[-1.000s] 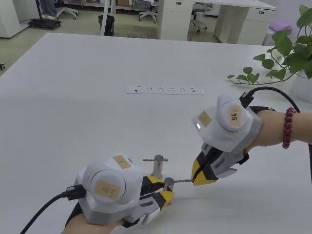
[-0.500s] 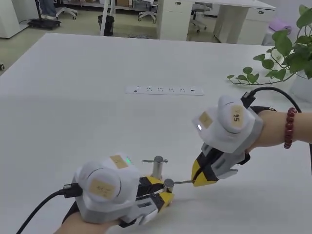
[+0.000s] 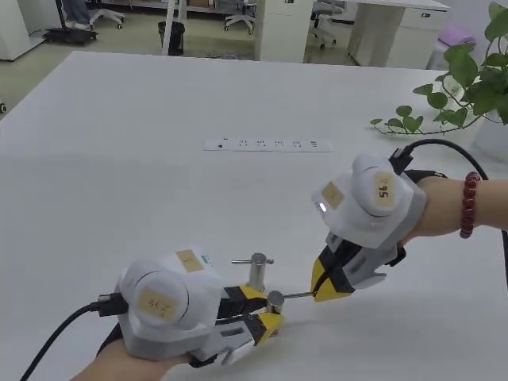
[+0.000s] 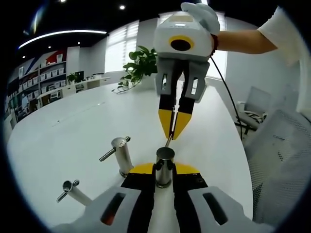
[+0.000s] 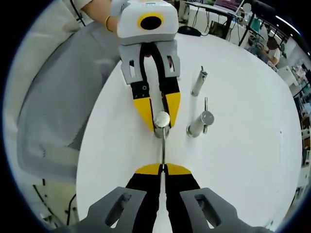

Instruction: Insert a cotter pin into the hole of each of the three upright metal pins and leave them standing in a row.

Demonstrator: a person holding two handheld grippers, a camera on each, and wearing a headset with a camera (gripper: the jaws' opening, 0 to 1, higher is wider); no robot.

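Observation:
My left gripper is shut on an upright metal pin standing on the white table. My right gripper is shut on a thin cotter pin, held level. The cotter pin's tip meets the side of the held pin near its top. A second upright pin stands just behind, with a cotter pin through it. A third pin, also with a cotter pin, stands further along.
A white power strip lies mid-table. A potted plant trails leaves over the table at the far right. A black cable runs from the left gripper, and another runs from the right gripper. Desks and chairs stand beyond the far edge.
The left gripper's body has shifted slightly to the left while keeping hold of the pin. The right gripper and its cotter pin stay where they were.

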